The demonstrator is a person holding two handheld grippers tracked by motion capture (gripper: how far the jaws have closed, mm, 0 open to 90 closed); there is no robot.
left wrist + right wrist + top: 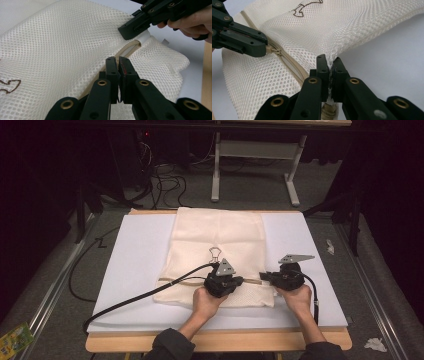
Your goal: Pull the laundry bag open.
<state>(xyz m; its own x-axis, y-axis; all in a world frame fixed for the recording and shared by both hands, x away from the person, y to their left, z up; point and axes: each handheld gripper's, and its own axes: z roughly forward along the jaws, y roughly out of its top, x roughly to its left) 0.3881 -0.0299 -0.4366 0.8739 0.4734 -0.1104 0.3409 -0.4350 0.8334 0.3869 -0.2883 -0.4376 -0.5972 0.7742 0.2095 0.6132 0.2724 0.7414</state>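
The cream mesh laundry bag (215,252) lies flat on the white table pad (132,265), and it looks light, limp and stretchy, so a pinch on bare mesh would probably just drag cloth. The right gripper (331,65) is clamped on the bag's edge beside the zipper (287,62); the left gripper (117,65) has its 2 jaws together on the zipper pull, between its fingertips. No readable writing shows, just a brown stitched outline (10,85).

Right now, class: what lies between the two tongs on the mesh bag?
A stretch of the bag's beige zipper, running between the left tongs and right tongs across the mesh bag, clearest in the right gripper view.
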